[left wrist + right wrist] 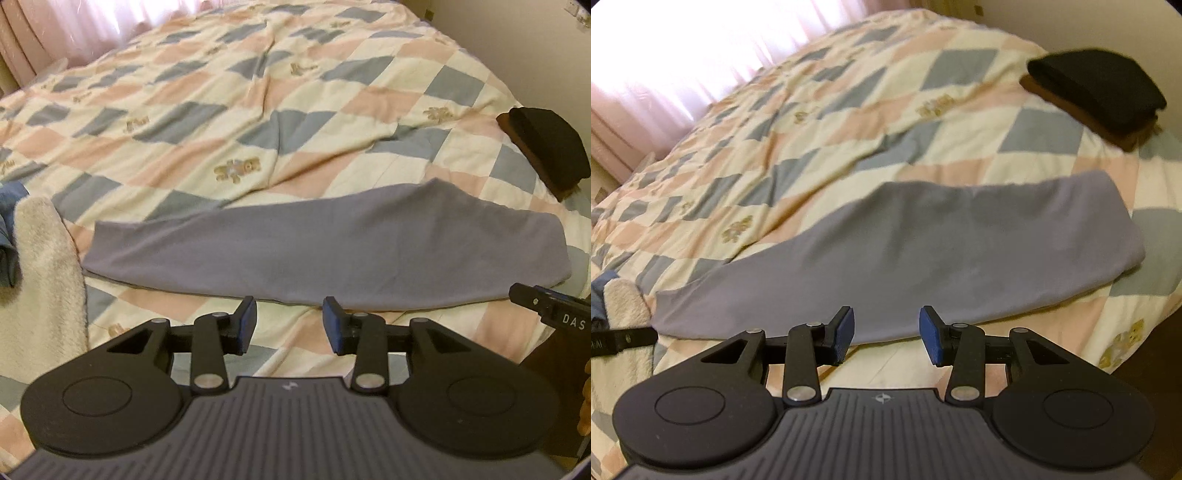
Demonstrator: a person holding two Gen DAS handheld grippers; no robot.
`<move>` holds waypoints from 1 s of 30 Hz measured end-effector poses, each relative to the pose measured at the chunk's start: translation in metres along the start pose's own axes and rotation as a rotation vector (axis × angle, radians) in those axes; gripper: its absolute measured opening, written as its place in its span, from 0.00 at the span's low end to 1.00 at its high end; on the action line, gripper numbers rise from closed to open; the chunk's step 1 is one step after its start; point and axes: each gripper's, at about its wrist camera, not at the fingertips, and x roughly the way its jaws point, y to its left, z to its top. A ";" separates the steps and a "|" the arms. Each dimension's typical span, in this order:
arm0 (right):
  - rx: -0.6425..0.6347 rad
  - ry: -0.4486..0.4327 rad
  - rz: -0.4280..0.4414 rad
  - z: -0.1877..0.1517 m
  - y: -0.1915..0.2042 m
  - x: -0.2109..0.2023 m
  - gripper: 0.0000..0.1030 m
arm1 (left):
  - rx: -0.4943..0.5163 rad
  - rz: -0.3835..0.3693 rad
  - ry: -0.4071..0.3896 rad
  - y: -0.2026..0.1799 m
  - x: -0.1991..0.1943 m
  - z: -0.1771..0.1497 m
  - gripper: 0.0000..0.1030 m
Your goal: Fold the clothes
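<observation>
A lavender-grey garment [229, 254] lies folded into a long flat strip across the near part of the bed; in the right wrist view the same garment [923, 251] runs from lower left to upper right. My left gripper [289, 325] hangs above the quilt just in front of the strip's near edge, open, with nothing between its blue pads [248, 325]. My right gripper [887, 334] is also open and empty, above the near edge of the strip. Its body [550, 310] pokes into the left wrist view at the right edge.
A checked pink, blue and cream quilt [258, 92] covers the bed. A folded dark stack, black on brown [546, 151], sits at the right [1100, 88]. A cream fluffy garment [44, 277] and blue cloth [11, 192] lie at the left. Pink curtains [646, 74] hang behind.
</observation>
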 end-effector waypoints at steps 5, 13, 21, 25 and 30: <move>-0.005 -0.022 -0.013 -0.003 0.018 -0.011 0.42 | 0.009 -0.011 -0.013 0.021 -0.008 0.000 0.34; -0.051 -0.045 -0.069 -0.020 0.072 -0.008 0.42 | -0.033 -0.070 0.005 0.095 0.006 -0.015 0.45; -0.713 -0.129 -0.177 -0.100 0.212 0.039 0.45 | -0.099 -0.020 0.031 0.235 0.039 -0.057 0.41; -1.066 -0.210 -0.093 -0.153 0.297 0.092 0.44 | -0.105 0.017 -0.001 0.298 0.058 -0.052 0.41; -1.327 -0.310 -0.005 -0.192 0.390 0.170 0.43 | -0.114 0.046 -0.067 0.358 0.080 -0.033 0.41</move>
